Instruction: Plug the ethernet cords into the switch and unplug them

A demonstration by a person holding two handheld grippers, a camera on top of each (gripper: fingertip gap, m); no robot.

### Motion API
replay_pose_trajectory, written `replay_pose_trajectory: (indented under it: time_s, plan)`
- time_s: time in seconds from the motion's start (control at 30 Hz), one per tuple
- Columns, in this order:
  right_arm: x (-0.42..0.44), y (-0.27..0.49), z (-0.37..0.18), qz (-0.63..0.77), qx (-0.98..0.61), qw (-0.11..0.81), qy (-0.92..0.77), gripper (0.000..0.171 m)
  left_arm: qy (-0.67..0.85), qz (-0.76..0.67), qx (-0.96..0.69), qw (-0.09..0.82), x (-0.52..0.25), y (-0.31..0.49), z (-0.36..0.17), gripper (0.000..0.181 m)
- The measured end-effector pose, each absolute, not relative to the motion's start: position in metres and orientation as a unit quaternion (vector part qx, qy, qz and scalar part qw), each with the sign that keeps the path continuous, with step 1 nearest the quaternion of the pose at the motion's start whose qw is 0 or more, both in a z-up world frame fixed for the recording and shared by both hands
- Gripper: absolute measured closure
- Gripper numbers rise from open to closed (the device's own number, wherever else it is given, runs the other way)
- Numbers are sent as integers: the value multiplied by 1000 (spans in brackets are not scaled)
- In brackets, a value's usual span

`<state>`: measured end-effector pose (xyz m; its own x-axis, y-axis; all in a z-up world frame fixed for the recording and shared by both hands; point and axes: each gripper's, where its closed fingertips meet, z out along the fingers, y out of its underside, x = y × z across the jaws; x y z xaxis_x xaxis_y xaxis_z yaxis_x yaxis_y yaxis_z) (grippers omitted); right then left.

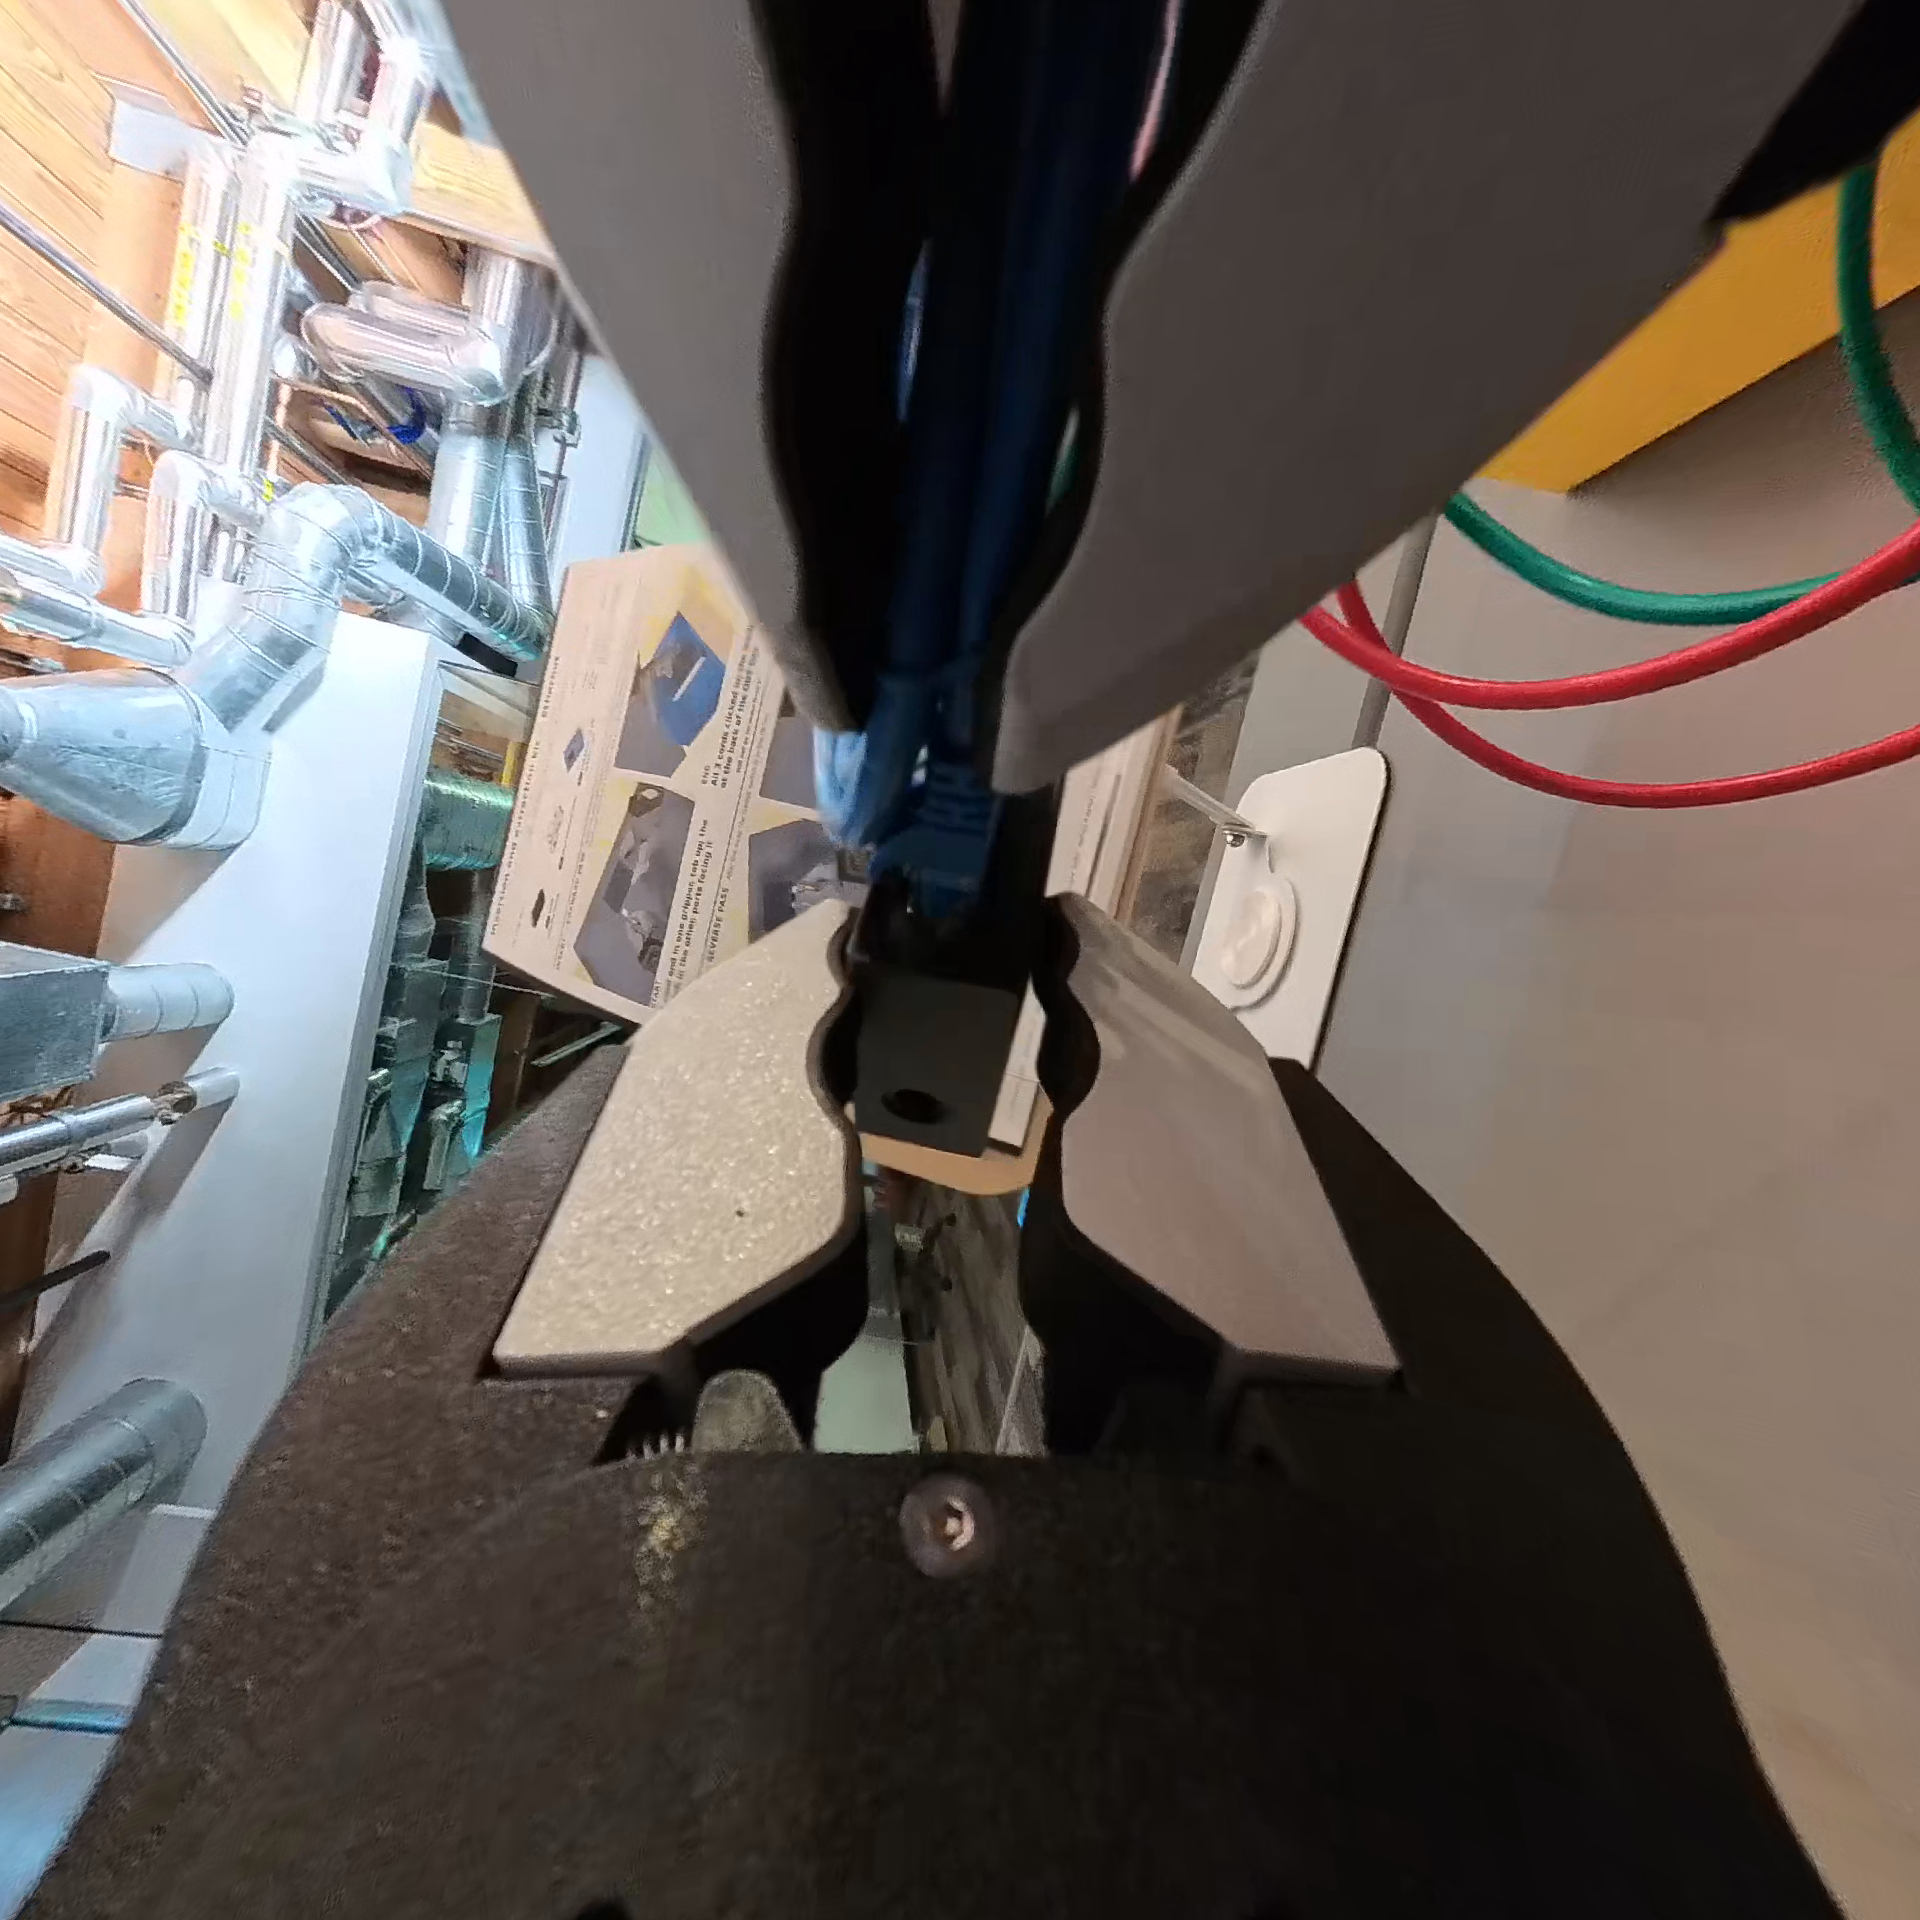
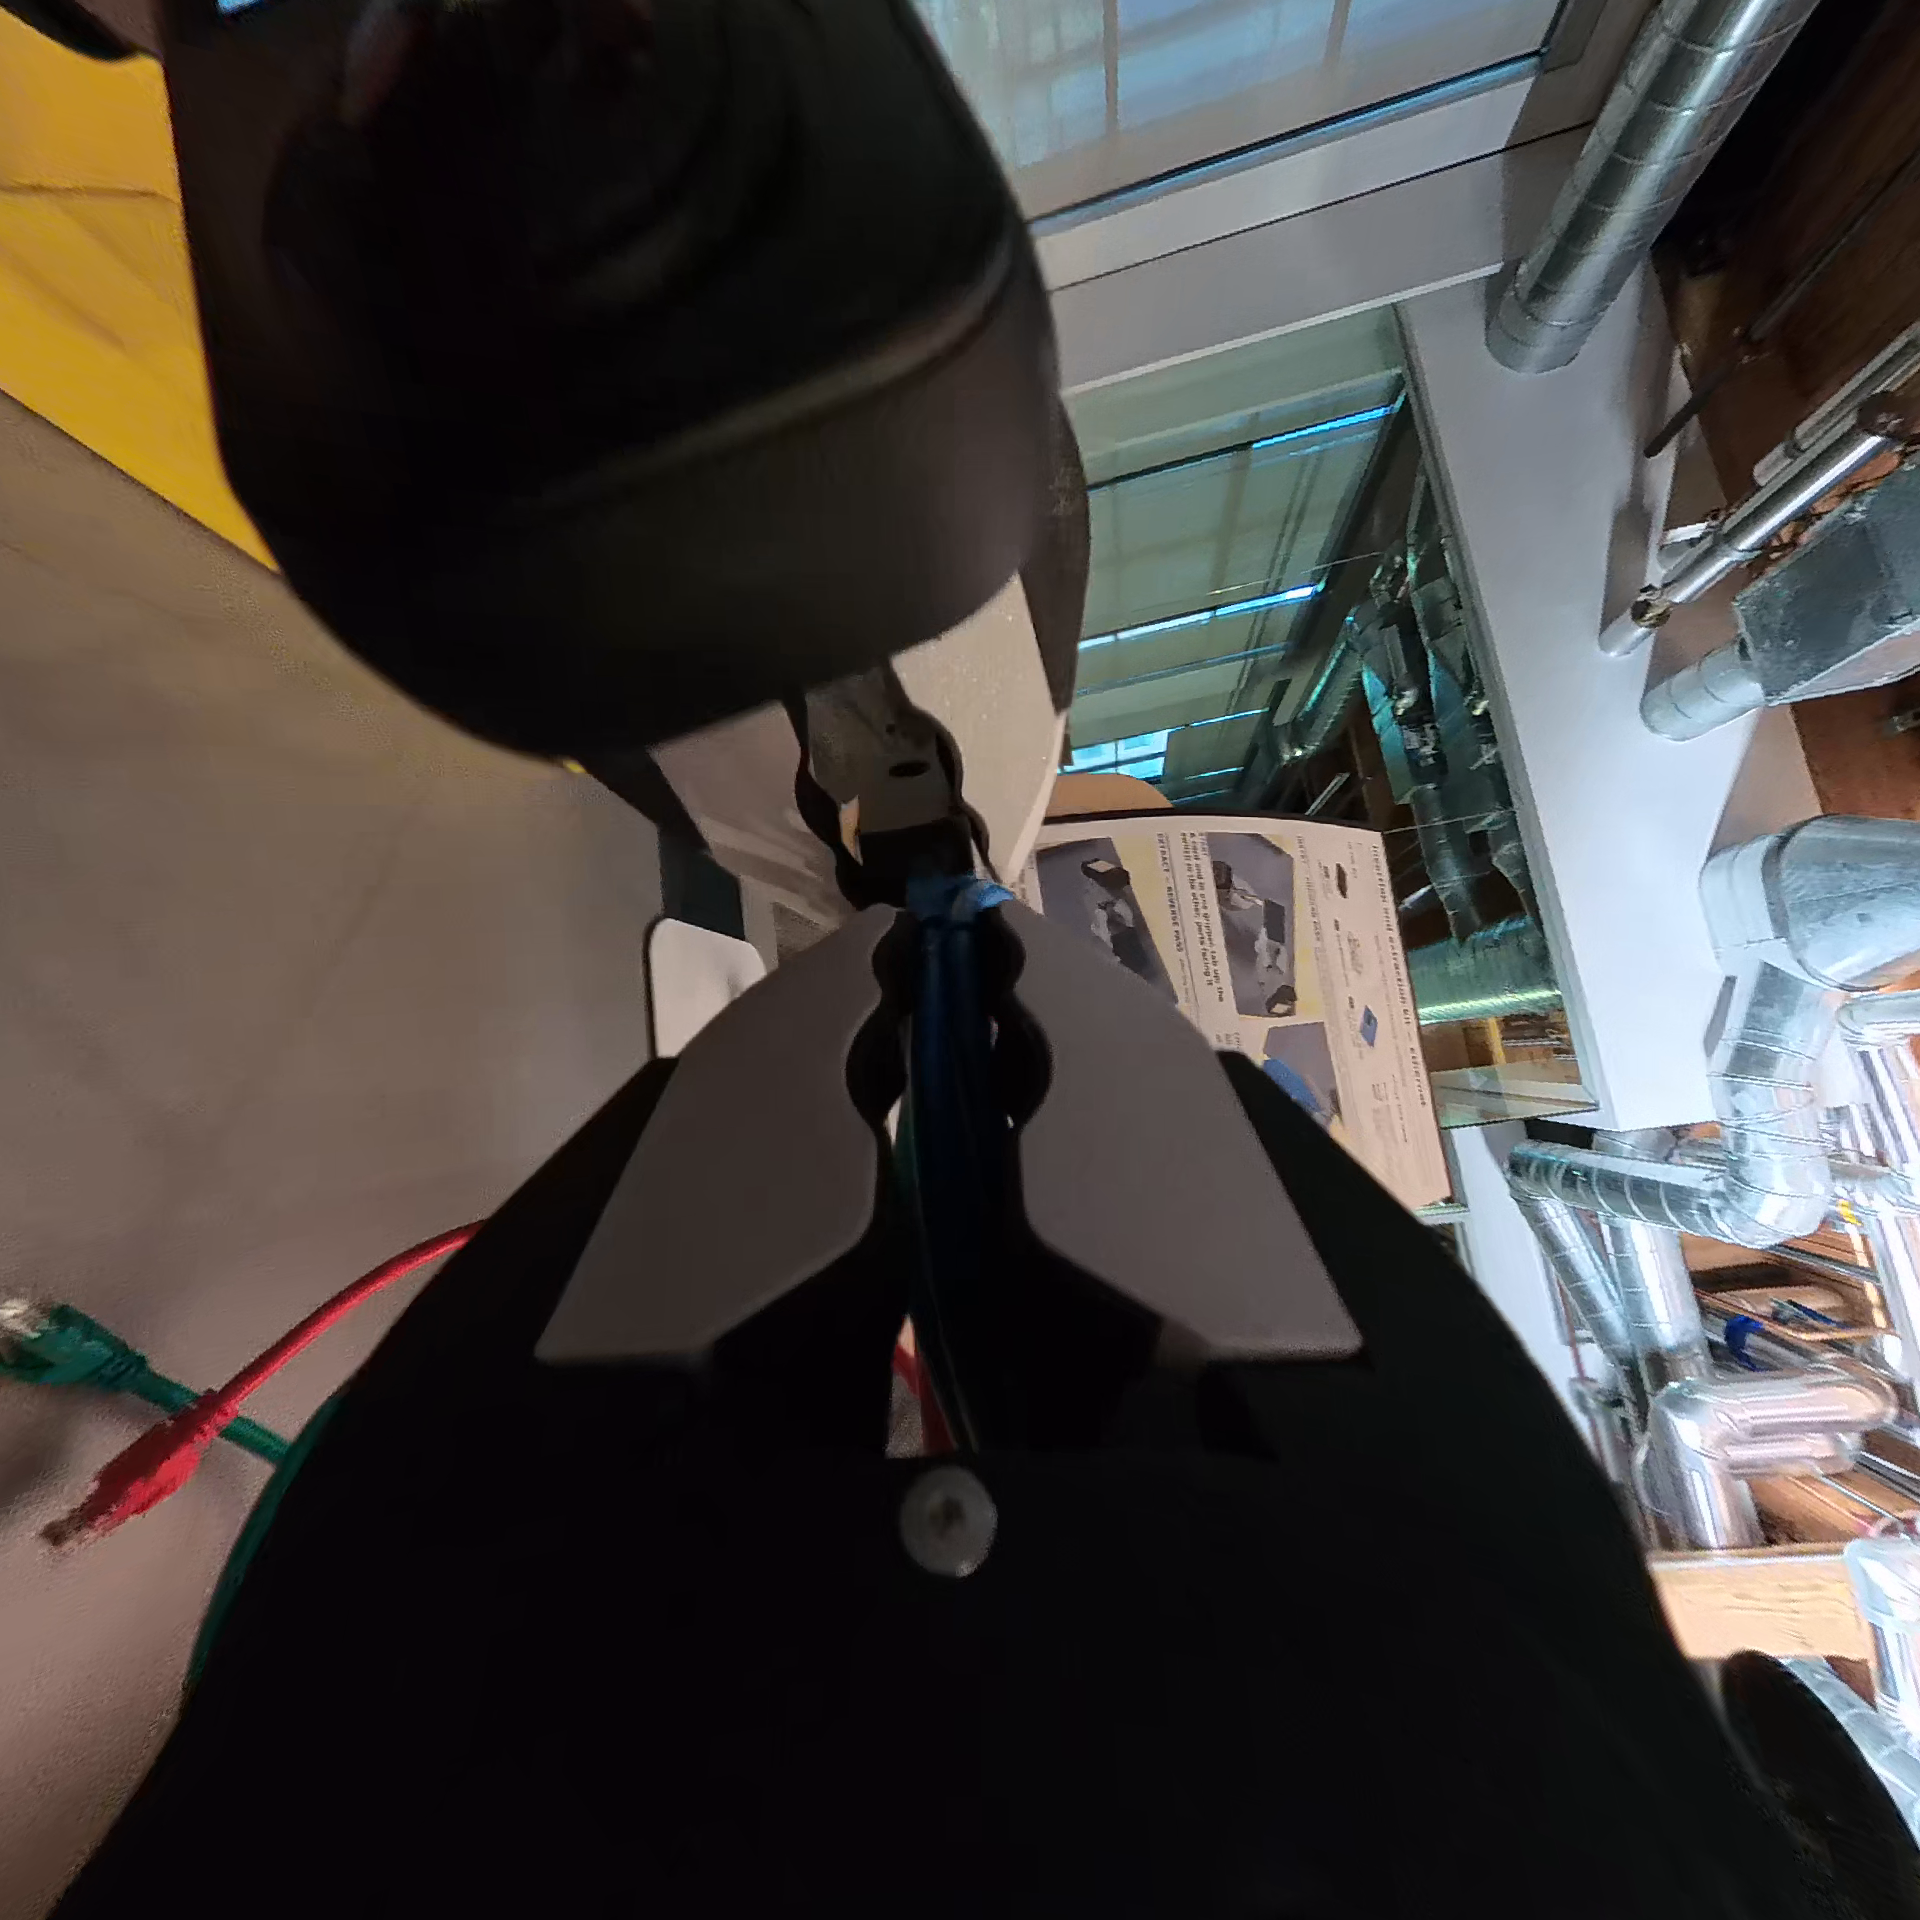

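The left hand-held gripper (image 1: 945, 1023) is clamped on the small black switch (image 1: 930, 1049), held up off the grey bench (image 1: 1662, 1143). The right hand-held gripper (image 2: 945, 961) is pinched narrow around the blue ethernet cord (image 2: 940, 1029), its plug (image 1: 951, 831) meeting the switch's port face. Red (image 2: 156, 1465) and green (image 2: 73, 1351) cords lie loose on the bench.
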<state>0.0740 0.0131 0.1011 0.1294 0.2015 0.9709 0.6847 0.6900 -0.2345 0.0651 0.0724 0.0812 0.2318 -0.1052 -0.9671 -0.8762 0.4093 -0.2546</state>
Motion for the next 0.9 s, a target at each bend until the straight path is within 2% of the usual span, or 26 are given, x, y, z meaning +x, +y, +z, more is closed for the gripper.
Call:
replay_pose_trajectory:
  time_s: [0.4, 0.53, 0.63, 0.7, 0.77, 0.8, 0.9]
  plan:
    - [82, 8, 112, -188, -336, 679, -625, 158, 527, 279, -418, 685, 63, 65, 96, 138]
    - [84, 6, 104, -181, -328, 664, -647, 158, 535, 264, -413, 688, 61, 67, 95, 120]
    - [83, 3, 101, -170, -320, 659, -659, 159, 555, 253, -419, 673, 61, 68, 88, 118]
    - [80, -1, 97, -167, -308, 653, -671, 158, 570, 256, -420, 658, 62, 70, 80, 120]
    - [80, -2, 94, -172, -304, 648, -677, 158, 591, 253, -423, 638, 64, 70, 70, 141]
    - [80, -2, 93, -175, -303, 645, -679, 158, 594, 261, -419, 635, 64, 70, 69, 145]
    - [80, -1, 91, -182, -297, 641, -684, 158, 586, 287, -405, 641, 64, 72, 71, 148]
